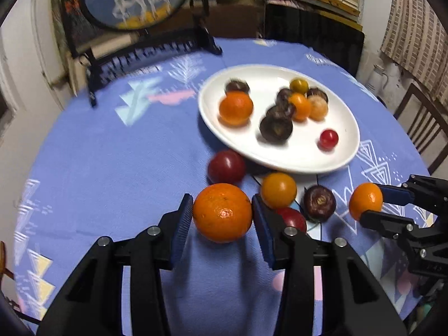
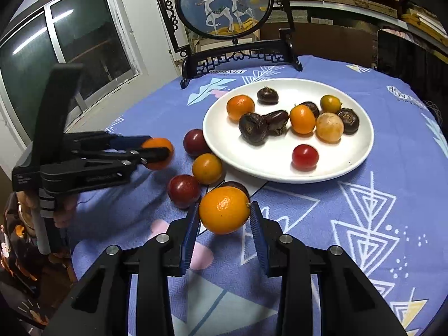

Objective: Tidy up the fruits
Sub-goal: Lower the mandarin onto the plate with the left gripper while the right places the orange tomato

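Note:
My left gripper is shut on an orange mandarin and holds it over the blue cloth. It also shows in the right wrist view. My right gripper is shut on a smaller orange fruit, seen in the left wrist view too. A white plate holds oranges, dark chestnut-like fruits and a red cherry tomato. Loose beside the plate lie two dark red fruits, a yellow-orange fruit and a dark fruit.
A round table with a blue patterned cloth. A black framed deer ornament on a stand is at the table's back. A wooden chair stands at the right. Shelves line the back wall; a window is at the left.

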Demonstrator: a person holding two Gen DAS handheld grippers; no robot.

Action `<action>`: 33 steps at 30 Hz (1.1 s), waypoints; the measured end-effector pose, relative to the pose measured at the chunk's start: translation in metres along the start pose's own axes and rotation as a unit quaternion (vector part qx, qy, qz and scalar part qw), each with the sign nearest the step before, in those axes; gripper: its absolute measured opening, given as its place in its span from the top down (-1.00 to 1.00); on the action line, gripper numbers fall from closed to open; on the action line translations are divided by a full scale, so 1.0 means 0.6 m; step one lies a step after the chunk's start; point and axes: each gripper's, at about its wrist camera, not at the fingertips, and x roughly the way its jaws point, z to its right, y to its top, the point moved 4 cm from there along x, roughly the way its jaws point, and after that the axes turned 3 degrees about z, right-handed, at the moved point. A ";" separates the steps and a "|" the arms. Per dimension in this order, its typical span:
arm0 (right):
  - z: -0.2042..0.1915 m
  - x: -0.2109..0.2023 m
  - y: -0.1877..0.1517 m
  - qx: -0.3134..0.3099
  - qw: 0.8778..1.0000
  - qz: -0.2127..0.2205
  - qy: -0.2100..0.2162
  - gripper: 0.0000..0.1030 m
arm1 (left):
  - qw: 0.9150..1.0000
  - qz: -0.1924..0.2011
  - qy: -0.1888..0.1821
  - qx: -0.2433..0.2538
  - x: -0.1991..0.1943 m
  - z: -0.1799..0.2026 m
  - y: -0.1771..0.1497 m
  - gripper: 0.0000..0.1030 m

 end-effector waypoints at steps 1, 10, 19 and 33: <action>0.000 -0.004 0.002 0.001 1.000 0.003 -0.001 0.29 | 1.000 0.011 0.009 0.006 -0.012 0.001 0.005 0.18; -0.006 -0.047 0.029 -0.007 0.999 0.040 0.001 0.29 | 0.995 0.085 0.047 0.039 -0.078 0.044 0.050 0.18; 0.008 -0.073 0.052 -0.002 0.998 0.069 -0.002 0.29 | 0.993 0.096 0.061 0.030 -0.071 0.065 0.080 0.18; 0.048 -0.057 0.056 0.014 0.997 0.070 -0.002 0.29 | 0.994 0.089 0.057 0.039 -0.033 0.088 0.101 0.18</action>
